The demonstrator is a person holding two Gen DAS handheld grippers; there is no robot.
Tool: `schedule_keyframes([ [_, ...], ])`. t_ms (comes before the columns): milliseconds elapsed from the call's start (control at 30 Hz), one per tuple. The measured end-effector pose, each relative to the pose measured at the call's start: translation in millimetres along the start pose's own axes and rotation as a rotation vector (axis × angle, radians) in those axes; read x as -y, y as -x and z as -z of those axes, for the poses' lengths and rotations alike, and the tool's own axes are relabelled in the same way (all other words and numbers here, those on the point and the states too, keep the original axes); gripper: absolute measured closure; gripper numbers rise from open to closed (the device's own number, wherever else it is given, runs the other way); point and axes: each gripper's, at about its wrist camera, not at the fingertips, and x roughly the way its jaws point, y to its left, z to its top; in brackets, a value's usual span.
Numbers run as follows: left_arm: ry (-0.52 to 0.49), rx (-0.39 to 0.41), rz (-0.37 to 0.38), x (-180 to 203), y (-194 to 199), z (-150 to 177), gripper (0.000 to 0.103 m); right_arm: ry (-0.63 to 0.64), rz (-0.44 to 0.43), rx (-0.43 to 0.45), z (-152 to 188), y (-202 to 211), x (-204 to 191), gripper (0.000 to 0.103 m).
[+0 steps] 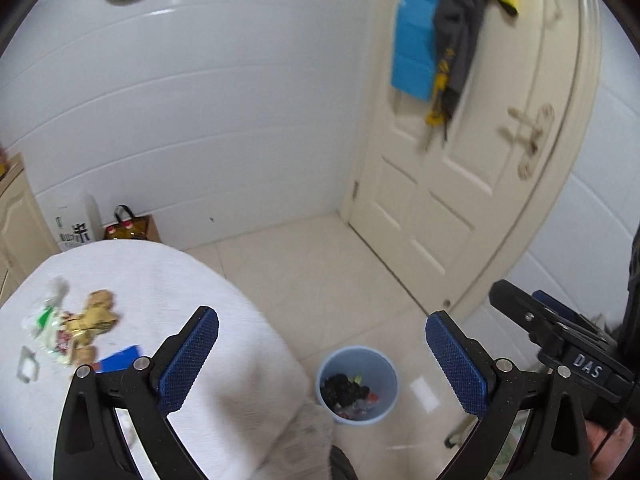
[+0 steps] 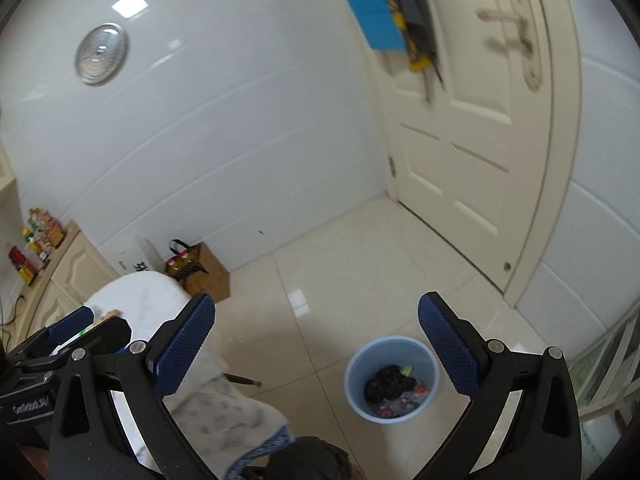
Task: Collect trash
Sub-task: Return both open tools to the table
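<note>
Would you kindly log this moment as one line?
left gripper: open, empty | right gripper: open, empty | wrappers: on table | blue bin: floor, part-filled

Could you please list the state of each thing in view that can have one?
Left tongs: open, empty.
Right tongs: open, empty.
Blue bin: upright on the floor, uncovered, partly filled with trash.
Wrappers: scattered on the table, not yet collected.
White tablecloth: spread over the table, hanging over its edge.
Door: closed, with clothes hanging on it.
</note>
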Motion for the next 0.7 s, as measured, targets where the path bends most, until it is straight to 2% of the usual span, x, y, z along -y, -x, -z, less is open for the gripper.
schedule_keyframes([
  [300, 0.071, 0.146, -0.099, -36.6, 104.8, 42.6, 0.001, 0.120, -0.089, 0.070, -1.9, 34.0, -79.5, 0.000],
  [700, 0.174, 0.249, -0.240, -69.9, 197.2, 111.4, 0.001, 0.250, -0.201, 0.094, 11.8, 48.1, -160.4, 0.000],
])
